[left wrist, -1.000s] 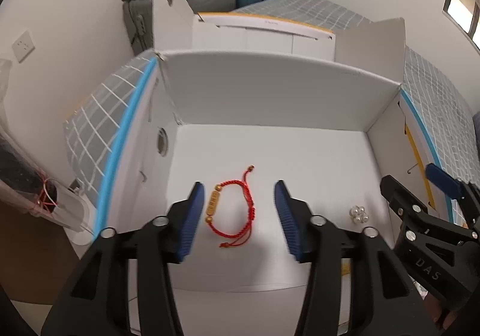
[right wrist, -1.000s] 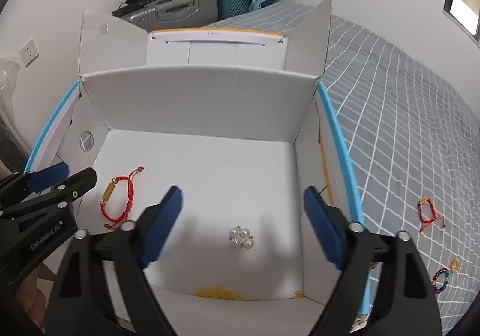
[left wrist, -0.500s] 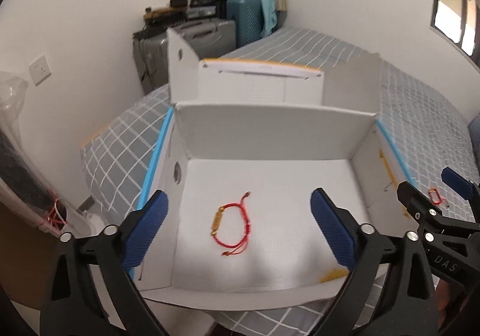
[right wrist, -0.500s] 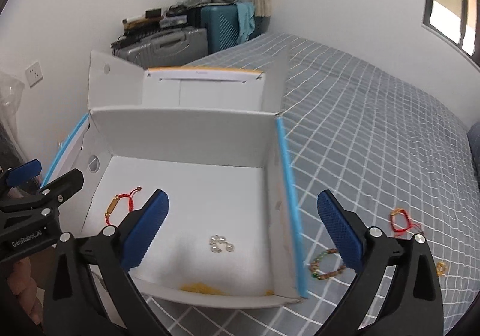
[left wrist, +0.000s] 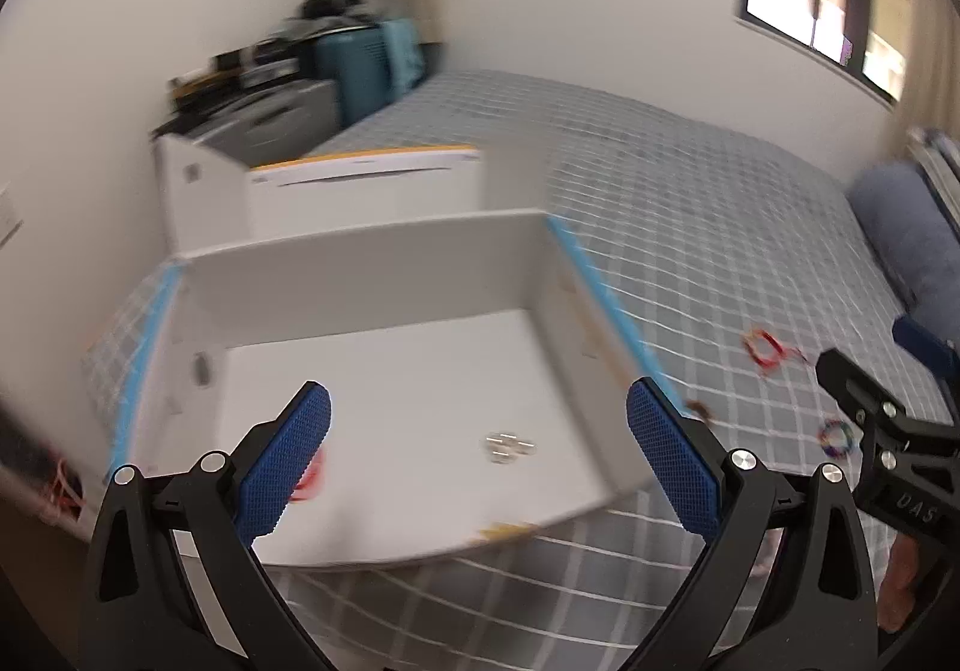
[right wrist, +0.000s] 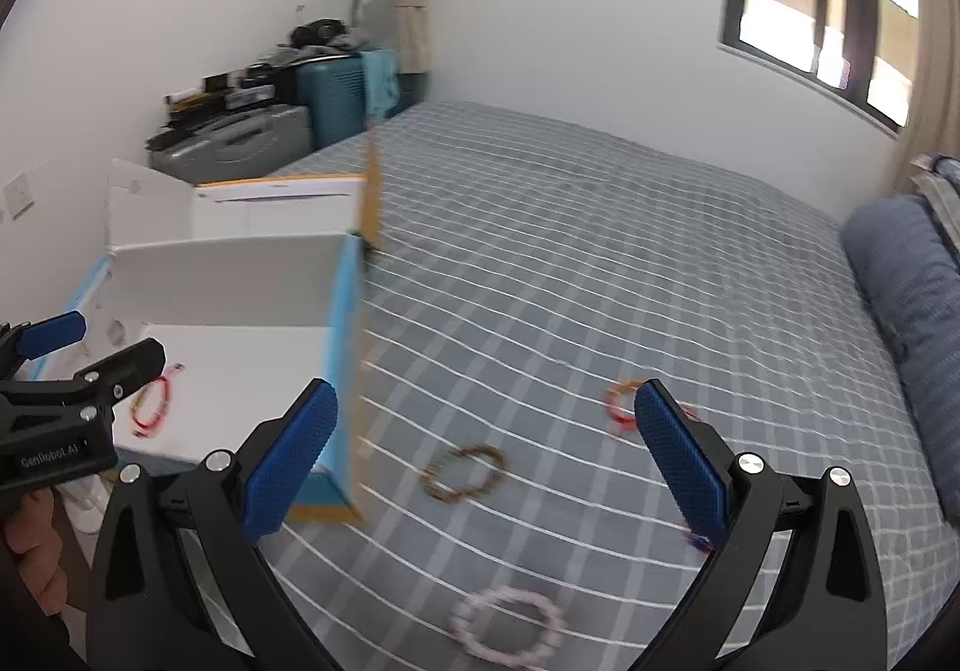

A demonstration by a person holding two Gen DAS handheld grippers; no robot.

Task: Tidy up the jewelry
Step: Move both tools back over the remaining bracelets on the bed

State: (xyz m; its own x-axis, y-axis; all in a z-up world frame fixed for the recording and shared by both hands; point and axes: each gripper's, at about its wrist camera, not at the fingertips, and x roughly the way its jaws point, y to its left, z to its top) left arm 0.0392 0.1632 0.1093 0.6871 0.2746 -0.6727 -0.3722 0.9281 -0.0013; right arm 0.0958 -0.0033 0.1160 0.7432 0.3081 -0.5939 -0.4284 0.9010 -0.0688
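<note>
L gripper (left wrist: 478, 446) was spread wide, nothing in it, over the white box (left wrist: 372, 275); red bracelet (right wrist: 153, 401) & pearl piece (left wrist: 509, 446) lay inside box. R gripper (right wrist: 486, 446) gaped empty right of box, above brown bead bracelet (right wrist: 465, 472) on bed (right wrist: 600, 263)

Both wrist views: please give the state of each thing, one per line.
white box: open, flaps up
red bracelet: lying in the box
pearl cluster: lying in the box
brown bead bracelet: on the bed
pink bead bracelet: on the bed
left gripper: open, empty
right gripper: open, empty
</note>
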